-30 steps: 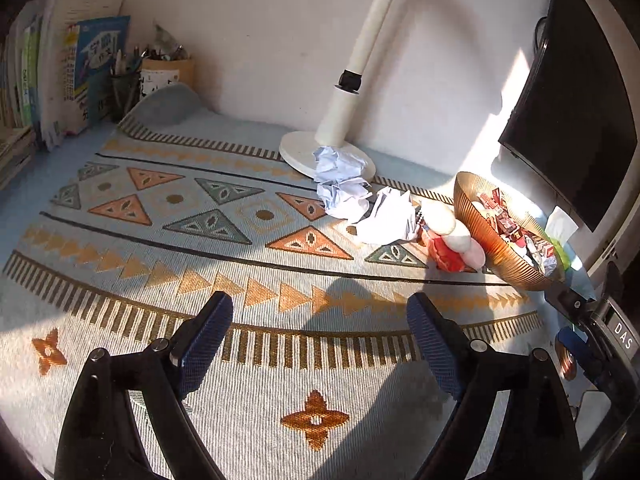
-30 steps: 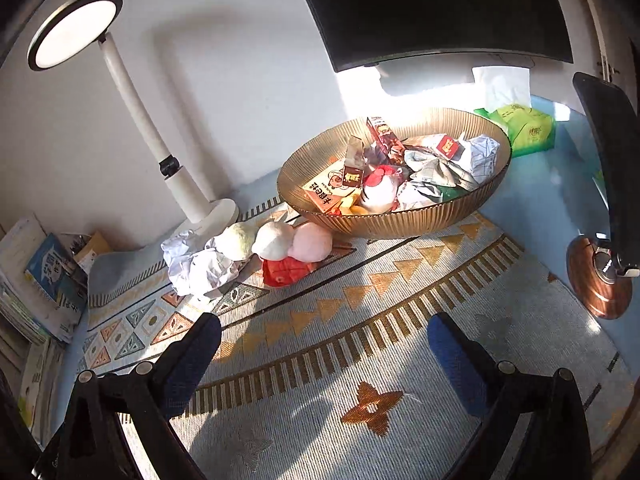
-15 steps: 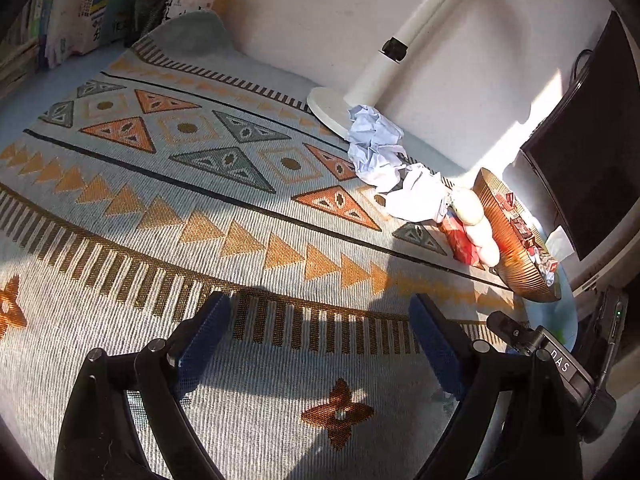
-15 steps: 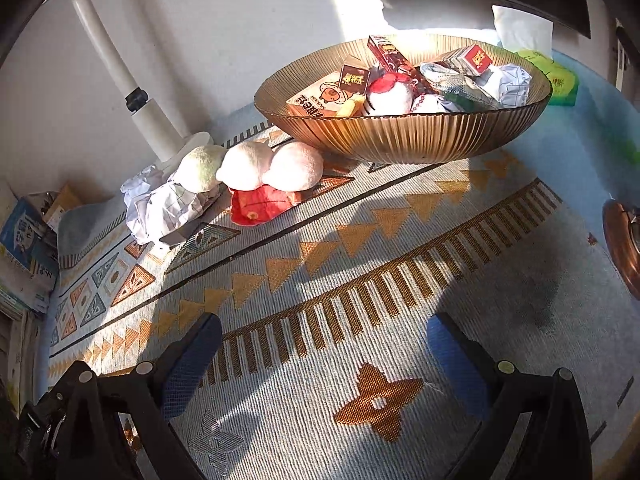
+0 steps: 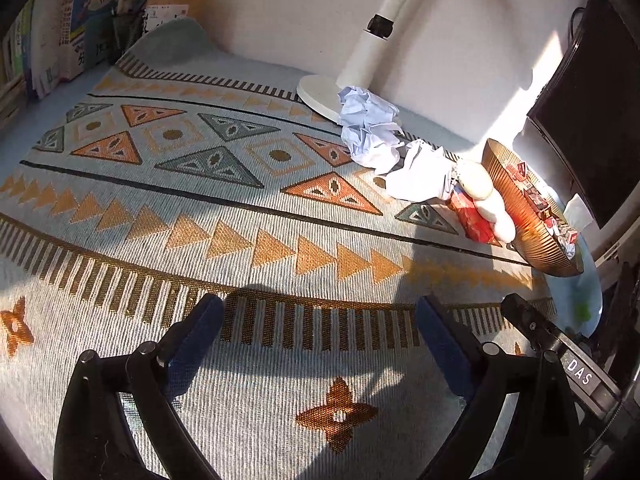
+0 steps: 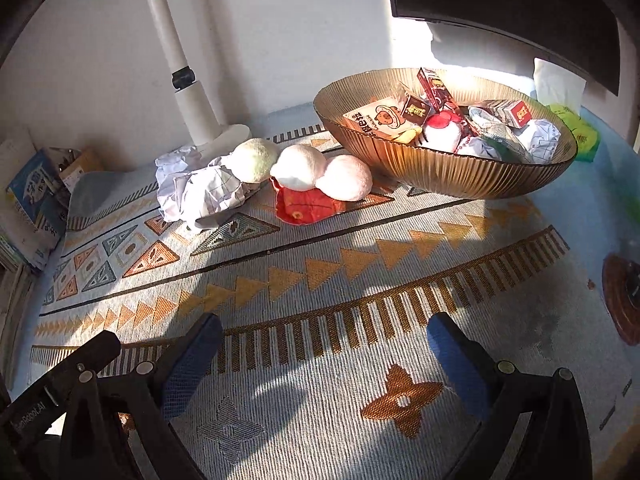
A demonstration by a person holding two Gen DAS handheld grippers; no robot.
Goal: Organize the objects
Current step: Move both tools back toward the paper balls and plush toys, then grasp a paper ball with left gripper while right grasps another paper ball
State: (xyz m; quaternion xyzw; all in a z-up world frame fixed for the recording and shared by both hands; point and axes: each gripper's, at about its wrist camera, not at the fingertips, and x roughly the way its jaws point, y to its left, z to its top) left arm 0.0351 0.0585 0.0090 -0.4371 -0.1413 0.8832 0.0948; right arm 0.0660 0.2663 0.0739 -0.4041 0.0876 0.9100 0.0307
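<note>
The left gripper (image 5: 316, 320) hovers low over the patterned mat (image 5: 192, 208), its 2 blue-padded fingers (image 5: 196, 332) spread wide with nothing between them. The right gripper (image 6: 320, 340) hangs over the same mat (image 6: 320, 280), jaws equally wide and empty; part of the left tool's black body shows at the lower left of the right wrist view.

Ahead of the right gripper, well apart from it, 3 plush balls (image 6: 304, 166) lie in a touching row, cream, white and pink, on top of a red pouch (image 6: 308, 208). Crumpled paper (image 6: 200, 192) lies just beside the cream ball, against the round base of a white desk lamp (image 6: 188, 92). On the other side, near the pink ball, stands a ribbed amber bowl (image 6: 440, 172) filled with snack packets, a small red-and-white plush and more balled paper.

From the left wrist view the same items lie far ahead to the right: crumpled paper (image 5: 372, 128), balls (image 5: 480, 196), bowl (image 5: 516, 216). Books (image 5: 80, 20) stand at the far left corner, and a dark monitor (image 6: 520, 4) rises behind the bowl.
</note>
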